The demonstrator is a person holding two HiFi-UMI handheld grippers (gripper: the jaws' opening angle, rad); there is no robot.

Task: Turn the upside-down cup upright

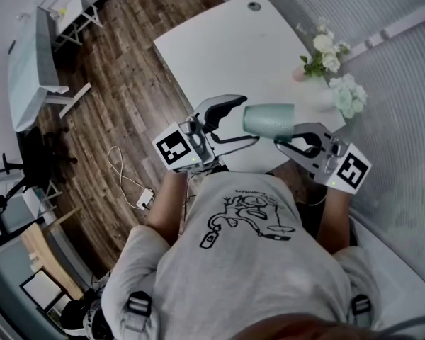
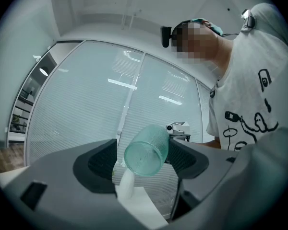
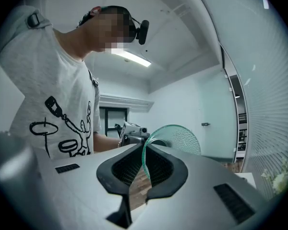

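Observation:
A pale green textured glass cup (image 1: 269, 121) hangs on its side in the air over the table's near edge. My right gripper (image 1: 287, 139) is shut on its rim. In the right gripper view the thin rim (image 3: 145, 162) is pinched between the two dark pads, and the cup's wall (image 3: 180, 137) curves away to the right. My left gripper (image 1: 235, 124) stands wide open at the cup's closed end. The cup's base (image 2: 145, 153) faces that gripper's camera, between the spread jaws, and the pads do not press on it.
The white table (image 1: 219, 48) stretches ahead, with white flowers (image 1: 334, 66) and a pink vase (image 1: 298, 73) at its far right. A blind-covered glass wall runs along the right. A cable and charger (image 1: 143, 198) lie on the wood floor at left.

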